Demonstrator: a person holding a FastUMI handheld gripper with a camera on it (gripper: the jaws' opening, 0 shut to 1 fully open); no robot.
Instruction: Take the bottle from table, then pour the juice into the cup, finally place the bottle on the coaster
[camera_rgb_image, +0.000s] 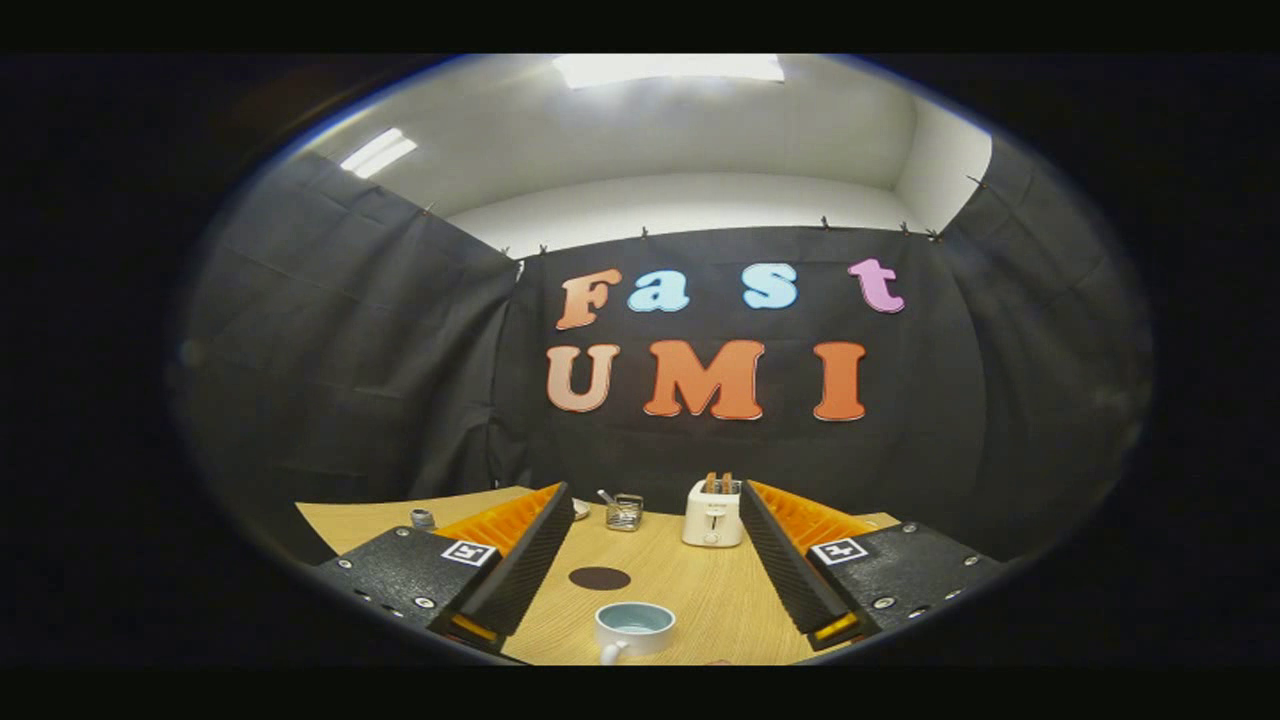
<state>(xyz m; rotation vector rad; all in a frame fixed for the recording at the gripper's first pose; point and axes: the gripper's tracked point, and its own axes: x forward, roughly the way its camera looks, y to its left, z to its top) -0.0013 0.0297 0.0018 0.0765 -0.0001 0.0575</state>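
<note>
Gripper view, ridged fingers (650, 520) spread, round cup (634, 629)

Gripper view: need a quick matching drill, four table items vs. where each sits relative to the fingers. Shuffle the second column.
Things:
1. cup
2. coaster
3. toaster
4. wire basket

Places:
A. far end of the table, left of the toaster
B. nearest, between the open gripper fingers
C. far end, bread in its slots
D. dark disc just beyond the cup, slightly left

Pairs: 1-B, 2-D, 3-C, 4-A
</note>
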